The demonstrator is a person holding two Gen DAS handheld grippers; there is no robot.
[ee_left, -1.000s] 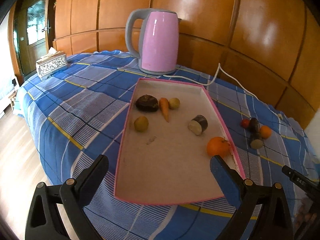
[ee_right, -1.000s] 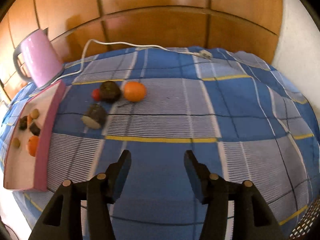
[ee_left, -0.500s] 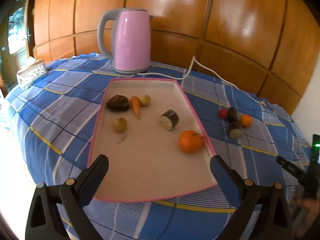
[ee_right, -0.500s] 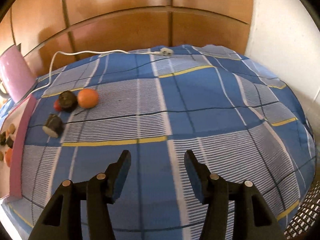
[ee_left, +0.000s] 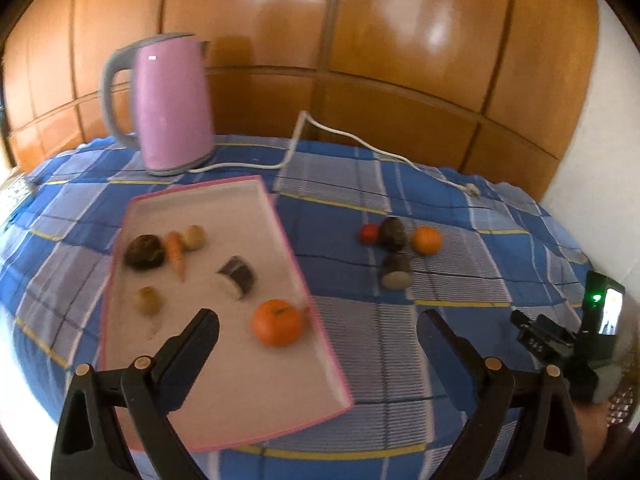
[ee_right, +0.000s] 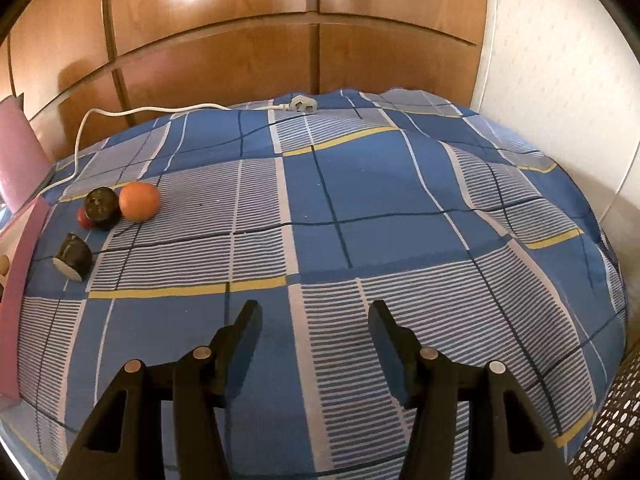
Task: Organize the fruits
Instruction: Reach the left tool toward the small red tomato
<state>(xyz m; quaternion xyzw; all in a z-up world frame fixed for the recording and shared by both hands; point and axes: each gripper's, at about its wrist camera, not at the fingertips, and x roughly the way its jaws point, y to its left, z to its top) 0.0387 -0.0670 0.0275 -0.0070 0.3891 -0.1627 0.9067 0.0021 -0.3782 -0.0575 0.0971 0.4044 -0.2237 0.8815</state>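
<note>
both claws are spread wide and hold nothing. the left claw [ee_left: 318,322] hovers over the near right edge of the shallow pink-rimmed rectangular tray [ee_left: 308,292], which lies on the blue plaid cloth [ee_right: 360,208] covering the worktop. the tray already carries a round orange [ee_left: 277,322], a dark cut cylinder piece with a pale face [ee_left: 237,277], a small carrot [ee_left: 177,254], a dark lumpy item [ee_left: 145,251] and two small yellowish fruits [ee_left: 194,237].

four pieces are on the cloth outside the tray, well apart from its right rim: a small red fruit [ee_right: 84,218], a dark round fruit [ee_right: 102,208] touching it, a smooth orange ball-shaped fruit [ee_right: 139,201] just beside that, and nearer the tray a dark cut stub with a pale end [ee_right: 73,258].

from the right claw [ee_right: 315,316] this cluster lies far off to the forward left; from the left claw it sits ahead and slightly right. the left hand looks the nearer one, though either must travel forward to reach it. the stub's long axis points roughly toward the left camera.
</note>
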